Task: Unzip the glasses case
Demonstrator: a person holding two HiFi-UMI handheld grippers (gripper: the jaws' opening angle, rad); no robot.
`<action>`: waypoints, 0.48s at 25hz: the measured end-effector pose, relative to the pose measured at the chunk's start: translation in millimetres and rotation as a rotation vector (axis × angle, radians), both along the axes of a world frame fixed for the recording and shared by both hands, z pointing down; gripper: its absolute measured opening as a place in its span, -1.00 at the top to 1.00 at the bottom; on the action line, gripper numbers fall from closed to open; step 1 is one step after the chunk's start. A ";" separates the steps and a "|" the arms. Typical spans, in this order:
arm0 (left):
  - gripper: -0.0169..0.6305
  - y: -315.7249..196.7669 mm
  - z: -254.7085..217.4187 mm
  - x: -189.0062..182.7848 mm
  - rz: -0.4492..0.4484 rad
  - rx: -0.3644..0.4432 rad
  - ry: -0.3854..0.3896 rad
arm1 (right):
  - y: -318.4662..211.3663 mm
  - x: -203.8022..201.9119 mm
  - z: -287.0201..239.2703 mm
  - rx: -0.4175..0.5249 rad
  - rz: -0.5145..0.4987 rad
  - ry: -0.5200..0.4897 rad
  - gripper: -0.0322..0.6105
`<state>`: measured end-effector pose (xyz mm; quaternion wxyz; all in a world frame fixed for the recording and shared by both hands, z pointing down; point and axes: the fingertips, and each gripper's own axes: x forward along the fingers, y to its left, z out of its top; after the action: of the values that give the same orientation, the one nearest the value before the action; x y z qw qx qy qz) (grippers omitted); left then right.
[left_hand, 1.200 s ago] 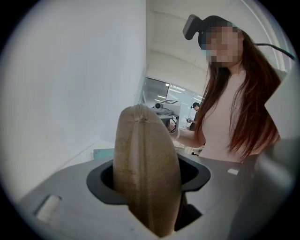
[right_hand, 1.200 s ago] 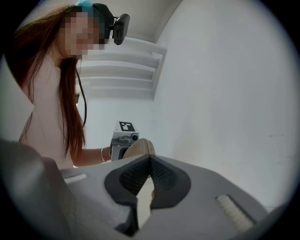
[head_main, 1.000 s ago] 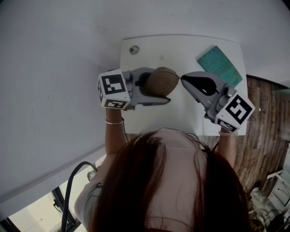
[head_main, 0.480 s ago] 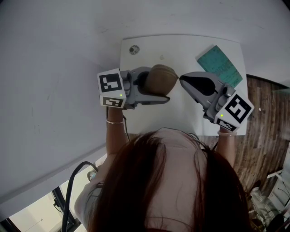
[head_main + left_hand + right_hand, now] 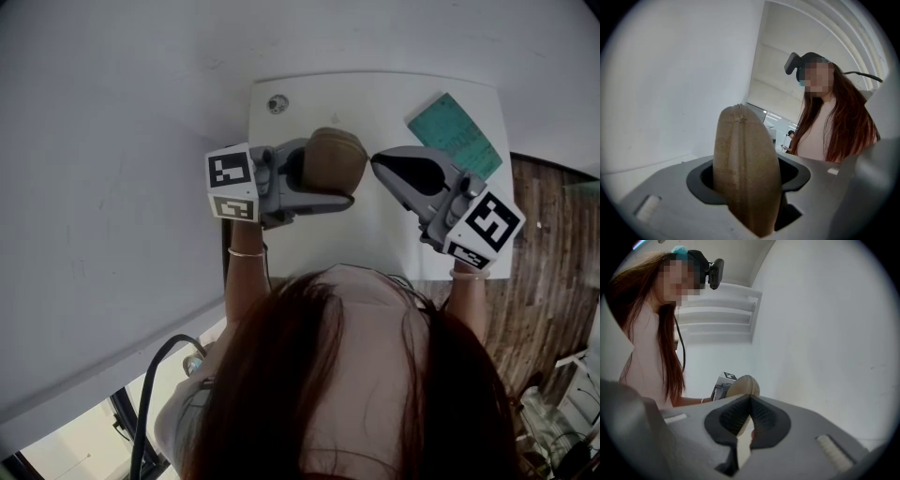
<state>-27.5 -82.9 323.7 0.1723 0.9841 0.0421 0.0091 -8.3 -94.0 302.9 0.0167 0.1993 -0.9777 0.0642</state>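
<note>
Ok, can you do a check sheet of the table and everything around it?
Surface: white table.
Job's things: brown glasses case, held off the table, looks zipped.
Clutter: teal card at the far right corner; small round fitting at the far left corner.
Grippers: left tool clamped on the case; right tool tips together beside the case's end.
Cables: black cable low at the left.
Surroundings: white wall; wooden floor.
</note>
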 end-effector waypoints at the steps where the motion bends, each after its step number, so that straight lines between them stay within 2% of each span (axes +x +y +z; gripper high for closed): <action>1: 0.03 -0.6 -1.1 0.2 -0.003 -0.004 0.010 | -0.1 0.1 0.0 -0.001 0.000 -0.001 0.89; 9: 0.03 -9.4 -12.1 -1.1 -0.044 -0.048 0.131 | -0.7 -0.7 3.0 -0.015 0.000 -0.014 0.89; 12: 0.03 -10.7 -12.2 -1.7 -0.047 -0.051 0.136 | -0.7 -0.9 5.0 -0.021 0.000 -0.023 0.89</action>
<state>-29.2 -93.6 311.5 0.1941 0.9785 0.0307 -0.0628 -9.2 -94.7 307.9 0.0073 0.1982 -0.9771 0.0767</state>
